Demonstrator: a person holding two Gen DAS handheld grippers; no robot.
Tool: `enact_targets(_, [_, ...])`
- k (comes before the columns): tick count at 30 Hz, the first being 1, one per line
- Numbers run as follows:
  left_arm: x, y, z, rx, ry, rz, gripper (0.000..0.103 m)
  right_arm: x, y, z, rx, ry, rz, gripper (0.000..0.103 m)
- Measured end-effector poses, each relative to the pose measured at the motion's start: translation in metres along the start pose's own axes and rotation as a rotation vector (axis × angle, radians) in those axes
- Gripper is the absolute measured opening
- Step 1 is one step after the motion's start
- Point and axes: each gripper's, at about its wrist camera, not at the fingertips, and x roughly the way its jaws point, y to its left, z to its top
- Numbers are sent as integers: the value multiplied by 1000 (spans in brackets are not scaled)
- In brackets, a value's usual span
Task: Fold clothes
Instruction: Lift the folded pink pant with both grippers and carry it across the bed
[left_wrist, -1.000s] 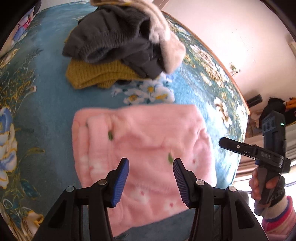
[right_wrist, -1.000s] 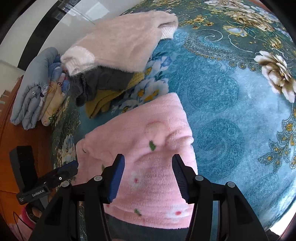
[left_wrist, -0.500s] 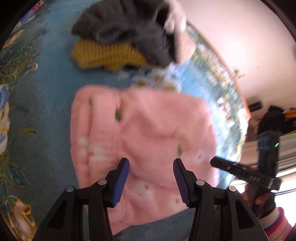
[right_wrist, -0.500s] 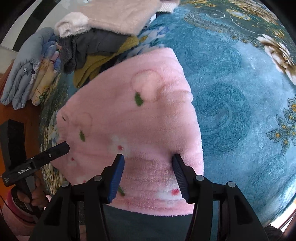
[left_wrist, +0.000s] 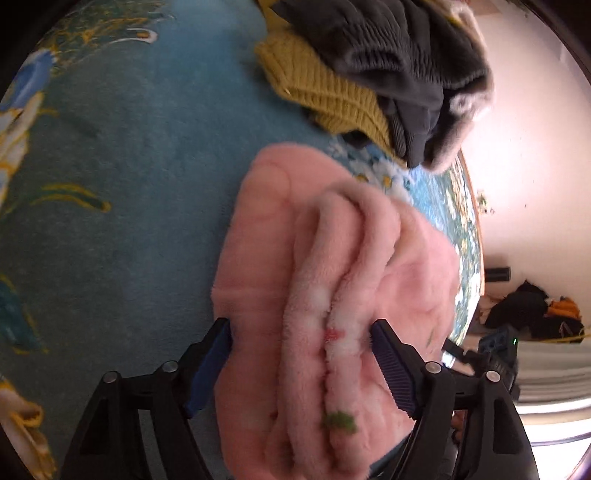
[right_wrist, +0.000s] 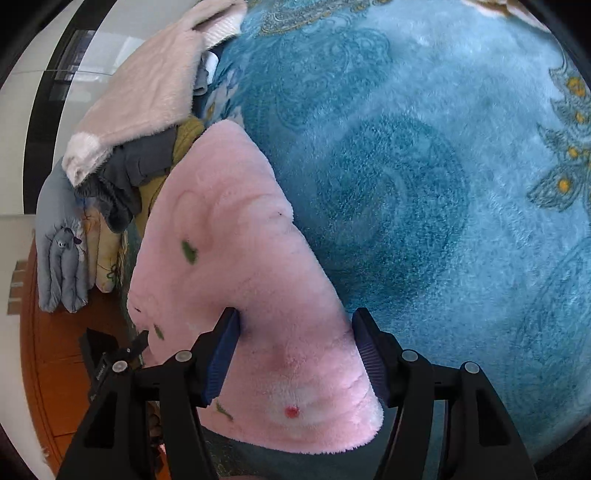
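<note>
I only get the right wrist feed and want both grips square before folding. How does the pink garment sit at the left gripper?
Observer: At the left gripper, the pink garment ends in a stack of rolled folds lying between the fingers; its jaws are opening.
Operator: What lies past the clothes pile there?
Observer: A pale wall, beyond the blue blanket.
Operator: Anything else there?
Observer: Dark and orange items heaped by that wall.
</note>
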Motion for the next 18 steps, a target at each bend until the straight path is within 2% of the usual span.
enact_targets(5, [4, -1, 1, 4, -7, -2, 80, 10, -1, 7, 47, -3, 21, 64])
enact_targets(6, [5, -1, 1, -2, -10, -4, 78, 11, -1, 7, 54, -1, 22, 64])
enact_targets(7, [4, -3, 1, 7, -12, 5, 71, 11, 0, 7, 59, -1, 22, 64])
enact_targets(8, [4, -8, -1, 34, -12, 27, 61, 11, 2, 6, 54, -5, 21, 60])
enact_targets(9, [4, -13, -2, 61, -12, 48, 58, 10, 5, 5, 48, -7, 21, 56])
enact_targets(11, [0, -24, -5, 108, -20, 78, 46, 8, 9, 2, 44, -14, 20, 39])
enact_targets(14, [-10, -43, -7, 167, -43, 107, 40, 2, 17, -3, 27, -33, 20, 28])
enact_targets(18, [-18, -76, -10, 250, -68, 121, 38, -16, 22, -14, 2, -63, 75, 24])
